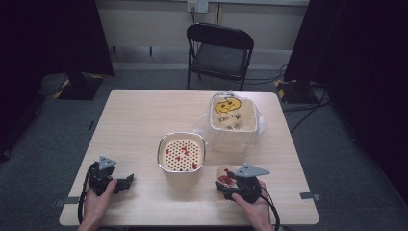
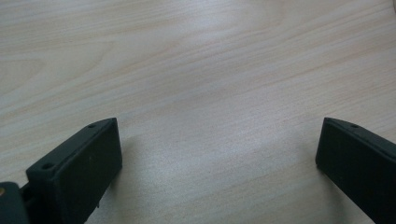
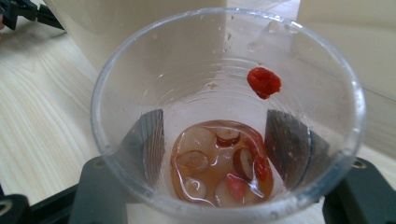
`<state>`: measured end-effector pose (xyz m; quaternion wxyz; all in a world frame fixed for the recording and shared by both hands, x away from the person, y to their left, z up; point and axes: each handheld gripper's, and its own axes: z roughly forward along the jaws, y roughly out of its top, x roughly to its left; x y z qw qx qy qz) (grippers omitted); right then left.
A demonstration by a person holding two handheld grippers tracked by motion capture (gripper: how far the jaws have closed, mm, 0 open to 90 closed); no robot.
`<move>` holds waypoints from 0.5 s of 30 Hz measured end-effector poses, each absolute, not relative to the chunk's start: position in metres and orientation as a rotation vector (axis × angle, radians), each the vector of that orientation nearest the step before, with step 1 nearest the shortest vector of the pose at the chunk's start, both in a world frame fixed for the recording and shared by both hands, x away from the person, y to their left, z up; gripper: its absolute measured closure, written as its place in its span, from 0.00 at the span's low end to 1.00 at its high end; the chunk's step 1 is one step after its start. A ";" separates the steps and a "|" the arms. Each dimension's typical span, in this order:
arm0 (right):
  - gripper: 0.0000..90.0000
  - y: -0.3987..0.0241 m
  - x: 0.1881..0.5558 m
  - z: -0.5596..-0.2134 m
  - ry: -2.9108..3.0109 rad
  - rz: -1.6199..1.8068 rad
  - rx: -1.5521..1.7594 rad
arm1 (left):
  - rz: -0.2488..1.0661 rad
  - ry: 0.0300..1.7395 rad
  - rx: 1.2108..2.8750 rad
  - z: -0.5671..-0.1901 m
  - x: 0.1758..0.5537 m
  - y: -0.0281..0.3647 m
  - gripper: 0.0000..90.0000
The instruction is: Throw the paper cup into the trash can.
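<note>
My right hand-held gripper point(image 3: 217, 154) has its jaws pressed around a clear plastic cup point(image 3: 224, 116) of liquid and red fruit, on the bench point(image 1: 139, 115) beside the strainer bowl point(image 1: 181, 153); squeezing harder could buckle it and spill; my left hand-held gripper point(image 2: 217, 158) rests wide open, empty.

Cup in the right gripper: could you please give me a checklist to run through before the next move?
1. Cup sits between the right gripper fingers: ok.
2. Fingers press firmly on the cup: cannot tell.
3. Cup upright, liquid at the bottom: ok.
4. All fruit loose in the liquid: not ok, one piece sticks to the wall.
5. Strainer close by, nothing over it: ok.
6. Left gripper open, away from the cup: ok.
</note>
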<state>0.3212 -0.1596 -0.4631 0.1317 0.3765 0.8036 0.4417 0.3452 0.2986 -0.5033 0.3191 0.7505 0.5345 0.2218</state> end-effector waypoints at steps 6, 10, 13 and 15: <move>0.44 -0.166 0.324 -0.454 2.296 1.310 1.110 | 0.583 1.406 1.973 -0.503 0.345 0.299 0.00; 0.44 -0.167 0.327 -0.444 2.272 1.334 1.099 | 0.583 1.406 1.973 -0.503 0.345 0.299 0.00; 0.45 -0.166 0.329 -0.436 2.259 1.348 1.091 | 0.583 1.406 1.973 -0.503 0.345 0.299 0.00; 0.45 -0.165 0.330 -0.430 2.256 1.351 1.083 | 0.583 1.406 1.973 -0.503 0.345 0.299 0.00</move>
